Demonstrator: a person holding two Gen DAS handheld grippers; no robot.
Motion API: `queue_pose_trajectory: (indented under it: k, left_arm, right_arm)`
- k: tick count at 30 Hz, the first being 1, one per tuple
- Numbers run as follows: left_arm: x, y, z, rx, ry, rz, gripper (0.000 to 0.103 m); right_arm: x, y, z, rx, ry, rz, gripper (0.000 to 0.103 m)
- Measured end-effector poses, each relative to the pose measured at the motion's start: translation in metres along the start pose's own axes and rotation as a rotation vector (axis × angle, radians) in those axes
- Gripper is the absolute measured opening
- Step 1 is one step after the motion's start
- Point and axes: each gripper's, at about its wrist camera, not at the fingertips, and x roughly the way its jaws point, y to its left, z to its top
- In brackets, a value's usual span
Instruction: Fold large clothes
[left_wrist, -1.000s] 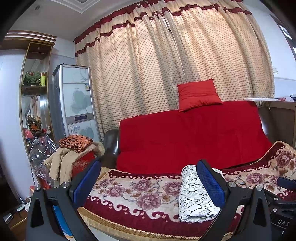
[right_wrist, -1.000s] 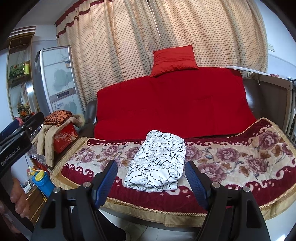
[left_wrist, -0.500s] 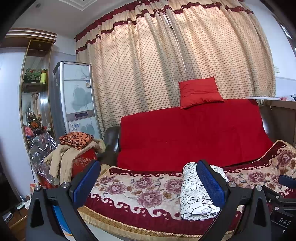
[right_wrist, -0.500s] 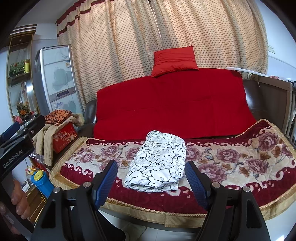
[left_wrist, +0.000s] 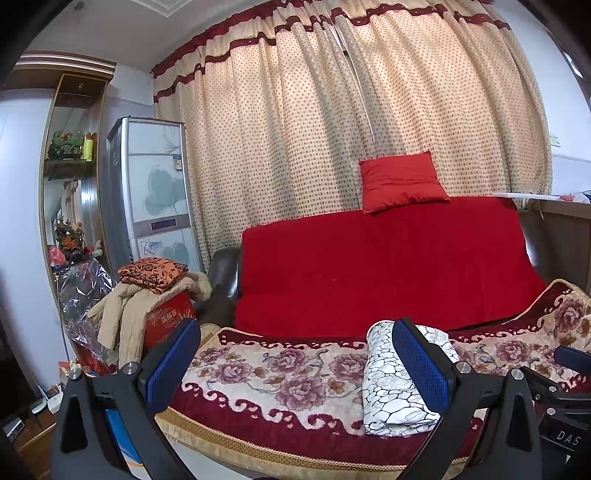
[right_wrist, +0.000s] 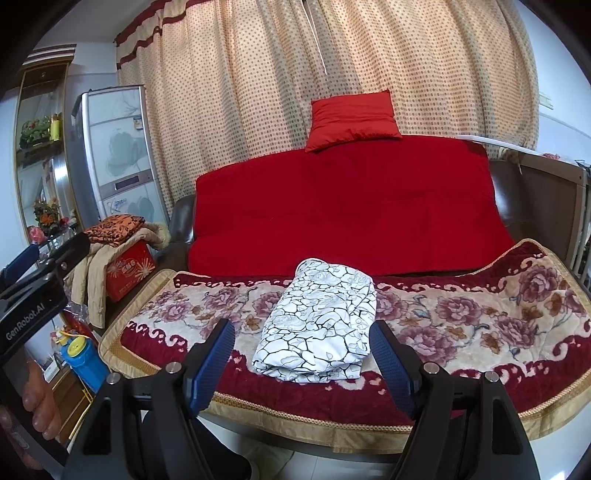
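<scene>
A white garment with a black crackle print lies folded in a compact rectangle on the floral blanket of the sofa seat. It also shows in the left wrist view, partly behind my right finger. My left gripper is open and empty, held back from the sofa's front edge, left of the garment. My right gripper is open and empty, in front of the garment and clear of it. The left gripper's body shows at the left of the right wrist view.
A red throw covers the sofa back with a red cushion on top. Left of the sofa stand a red box piled with a beige coat and an orange folded cloth, a tall cabinet unit and a blue jug.
Both grippers have drawn back slightly from the sofa and tilted up a little. The folded garment has not moved. Both stay open.
</scene>
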Motion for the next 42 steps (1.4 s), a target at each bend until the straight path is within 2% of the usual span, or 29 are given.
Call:
queue_pose_trajectory:
  k: [42]
  left_arm:
    - [-0.001,0.015,-0.002,-0.002,-0.003,0.005,0.103]
  right_arm:
    - [0.002,0.019,0.008,-0.035,-0.008,-0.003,0.078]
